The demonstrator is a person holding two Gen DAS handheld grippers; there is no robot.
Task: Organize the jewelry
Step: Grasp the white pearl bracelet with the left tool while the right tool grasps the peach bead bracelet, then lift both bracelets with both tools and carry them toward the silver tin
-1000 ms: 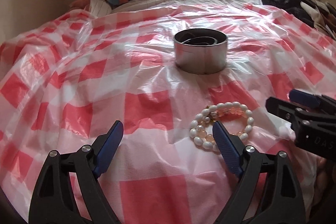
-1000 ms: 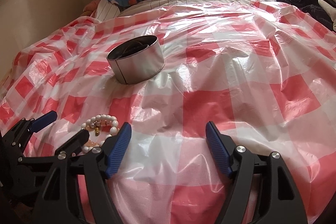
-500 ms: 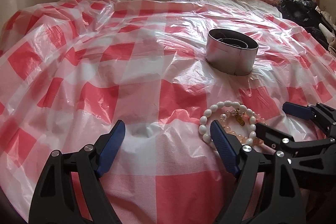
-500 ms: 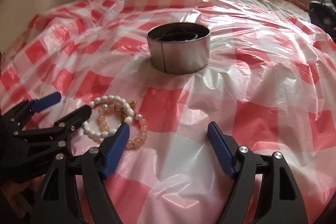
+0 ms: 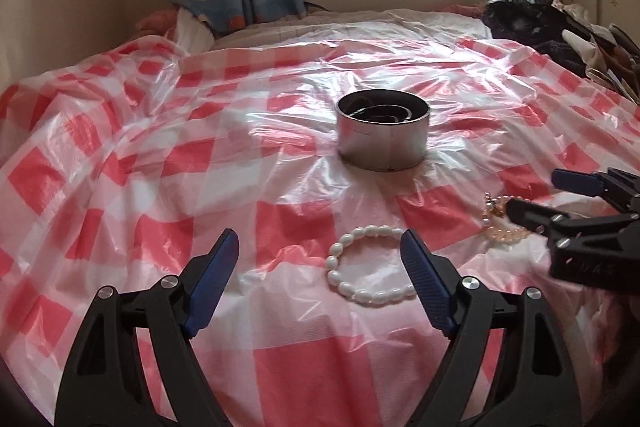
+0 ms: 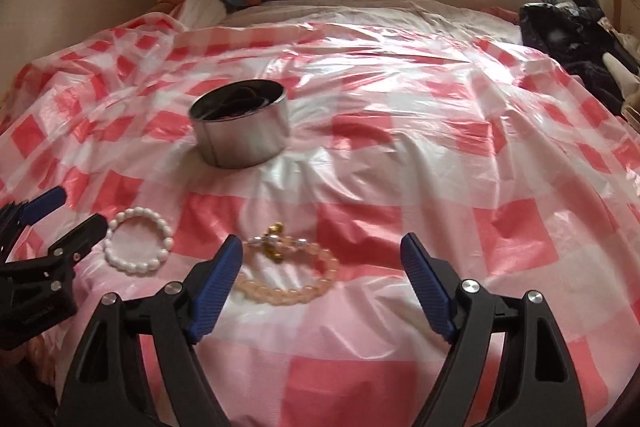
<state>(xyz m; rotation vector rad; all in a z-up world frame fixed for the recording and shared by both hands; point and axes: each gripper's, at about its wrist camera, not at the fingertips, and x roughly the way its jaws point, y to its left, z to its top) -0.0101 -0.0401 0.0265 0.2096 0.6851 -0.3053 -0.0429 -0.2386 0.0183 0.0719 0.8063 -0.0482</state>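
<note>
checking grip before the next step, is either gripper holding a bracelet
No. Both grippers are open; the white bracelet and peach bracelet lie loose on the cloth.

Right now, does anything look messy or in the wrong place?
Two bracelets lie loose on the checked plastic sheet instead of in the round metal tin: a white bead bracelet and a peach bead bracelet with a gold charm.

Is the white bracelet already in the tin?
No, the white bracelet lies on the checked sheet, short of the tin.
</note>
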